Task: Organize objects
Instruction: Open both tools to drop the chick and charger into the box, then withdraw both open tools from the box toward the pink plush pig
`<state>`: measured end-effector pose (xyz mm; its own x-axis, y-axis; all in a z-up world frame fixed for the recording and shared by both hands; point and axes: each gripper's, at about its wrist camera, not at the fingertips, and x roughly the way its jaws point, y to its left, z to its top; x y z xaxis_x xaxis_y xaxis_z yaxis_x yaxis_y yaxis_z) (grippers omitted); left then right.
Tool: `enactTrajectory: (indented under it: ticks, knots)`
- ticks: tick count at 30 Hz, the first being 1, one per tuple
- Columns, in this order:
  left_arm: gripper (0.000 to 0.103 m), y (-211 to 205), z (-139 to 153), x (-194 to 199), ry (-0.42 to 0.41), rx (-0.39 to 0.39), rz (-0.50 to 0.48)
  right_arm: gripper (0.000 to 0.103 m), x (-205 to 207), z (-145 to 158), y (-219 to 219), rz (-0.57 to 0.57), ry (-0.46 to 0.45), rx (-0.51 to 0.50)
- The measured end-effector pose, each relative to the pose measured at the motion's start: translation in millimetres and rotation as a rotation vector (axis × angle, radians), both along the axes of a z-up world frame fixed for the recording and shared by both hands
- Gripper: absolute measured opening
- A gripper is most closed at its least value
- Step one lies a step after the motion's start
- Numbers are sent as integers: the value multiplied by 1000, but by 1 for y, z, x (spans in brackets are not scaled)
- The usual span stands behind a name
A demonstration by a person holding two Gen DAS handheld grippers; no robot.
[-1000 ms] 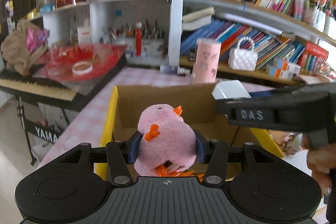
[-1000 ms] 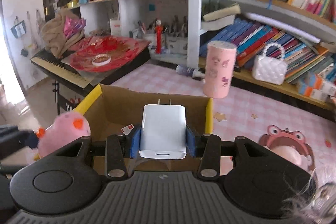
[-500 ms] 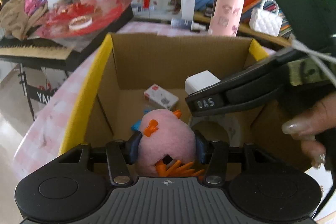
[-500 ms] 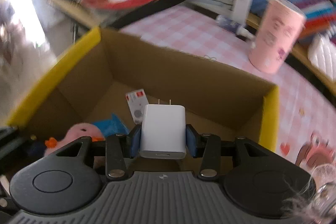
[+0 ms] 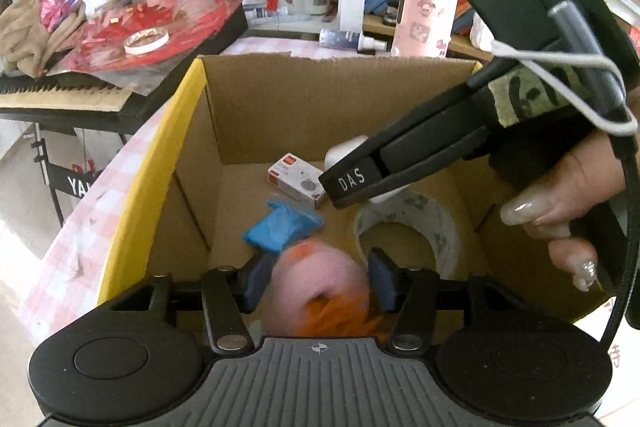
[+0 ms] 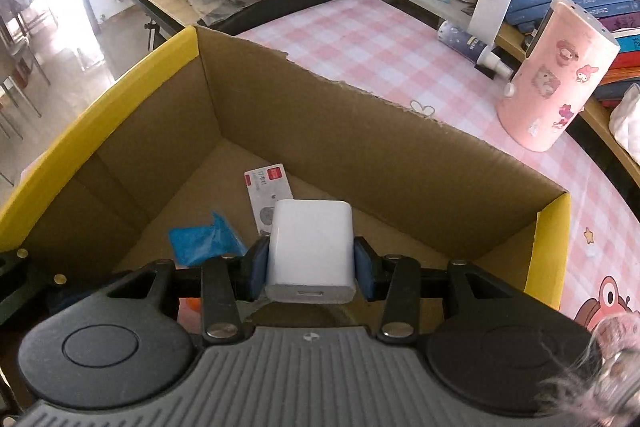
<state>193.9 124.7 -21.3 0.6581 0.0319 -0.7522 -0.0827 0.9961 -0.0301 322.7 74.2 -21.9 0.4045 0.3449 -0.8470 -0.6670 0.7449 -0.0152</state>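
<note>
Box [image 6: 132, 131] on the counter [image 6: 360, 39] sits under both my grippers. Left gripper [image 5: 316, 283] has just been opening, its jaws now spread around the blurred plush [image 5: 316, 291]. Right gripper [image 6: 310, 265] pinches the charger [image 6: 310, 247] above the box floor.

Toy and charger at the cardboard box [image 5: 280, 115]

A blurred pink plush toy [image 5: 316, 287] hung inside it above a blue scrap; the white charger [image 6: 311, 251] was upright over it.

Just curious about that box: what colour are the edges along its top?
Bright yellow along the side edges of the cardboard box; the rest is plain brown. The right wrist view shows it best.
</note>
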Motion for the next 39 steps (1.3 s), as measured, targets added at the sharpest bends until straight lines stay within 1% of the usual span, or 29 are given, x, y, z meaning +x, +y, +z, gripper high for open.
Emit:
enactTrajectory:
  ticks: [2,6,8,11,12,18,21,22,24,26,29,32,35,39]
  knots:
    - [65,-1,4,-3,-23,10,4,51,-4,4,-1,-2,-26,2]
    - [67,-1,17,-12,-78,19,5,54,-12,22,-7,-25,-70,36]
    - [71,-1,25,-20,-116,23,7,58,-19,34,-13,-42,-108,62]
    - [75,1,38,-32,-173,27,13,61,-37,54,-26,-76,-182,121]
    - [78,2,42,-36,-190,26,14,61,-45,61,-32,-90,-209,143]
    - [84,12,60,-69,-277,30,49,63,-89,90,-66,-215,-356,232]
    - [86,17,66,-88,-310,29,72,65,-114,98,-80,-280,-421,259]
    - [86,19,68,-95,-324,34,80,67,-123,100,-85,-301,-443,265]
    - [88,21,70,-109,-348,47,95,70,-143,101,-92,-348,-487,270]
    - [88,23,70,-121,-362,58,101,70,-162,98,-98,-382,-516,264]
    - [88,26,66,-138,-354,66,103,70,-187,88,-102,-425,-523,251]
    - [88,29,59,-156,-332,75,107,70,-212,74,-101,-449,-495,231]
    - [88,30,50,-172,-313,86,113,70,-236,57,-97,-430,-464,188]
    - [88,29,39,-190,-279,91,109,70,-266,40,-92,-403,-422,159]
